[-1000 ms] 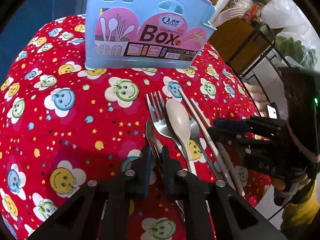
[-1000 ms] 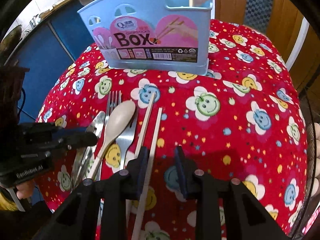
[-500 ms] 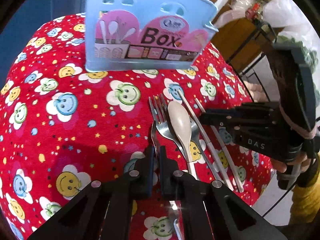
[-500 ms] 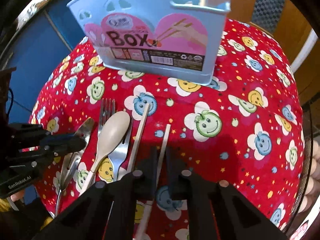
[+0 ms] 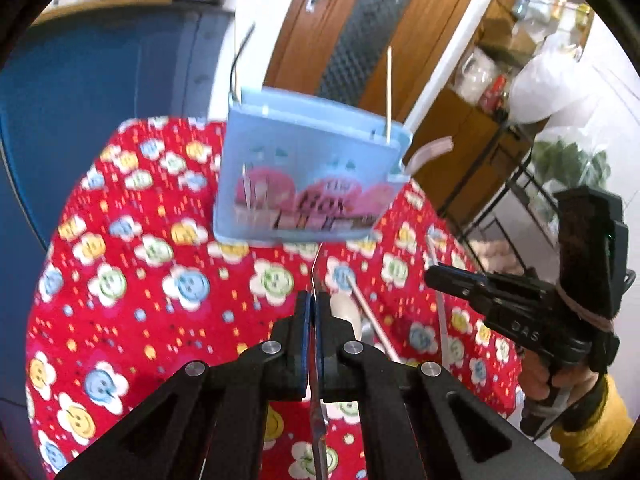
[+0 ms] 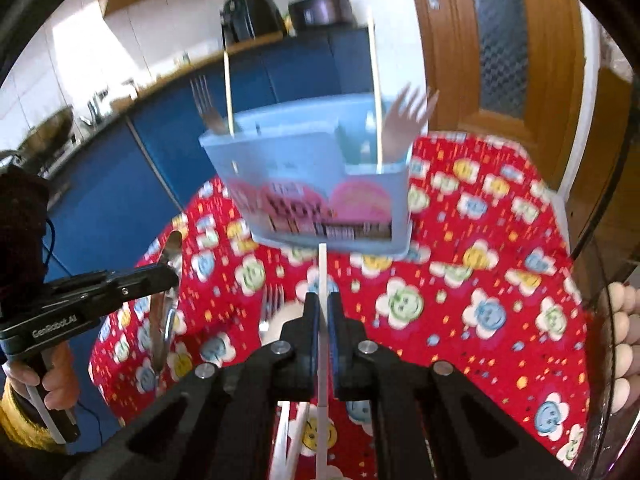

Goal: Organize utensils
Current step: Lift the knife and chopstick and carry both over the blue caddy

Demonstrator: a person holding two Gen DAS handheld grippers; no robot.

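Observation:
A light blue utensil box (image 5: 308, 176) (image 6: 320, 184) stands at the far side of the table with a fork (image 6: 206, 108), chopsticks and a pale fork inside. My left gripper (image 5: 315, 308) is shut on a metal spoon (image 5: 316, 360), lifted off the table; the spoon also shows in the right wrist view (image 6: 164, 304). My right gripper (image 6: 323, 308) is shut on a white chopstick (image 6: 322, 320), lifted and pointing toward the box. A beige spoon (image 5: 346, 312), a chopstick (image 5: 372, 320) and a fork (image 6: 272, 300) lie on the cloth.
The round table carries a red cloth with smiley flowers (image 5: 132, 280). Blue cabinets (image 6: 132, 168) stand behind it, a wooden door (image 6: 500, 40) at the back, and a black wire rack (image 5: 516, 184) at the right.
Both grippers have risen from the cloth, each carrying its utensil: the left lifted the metal spoon, the right lifted the white chopstick. The views now tilt up toward the box.

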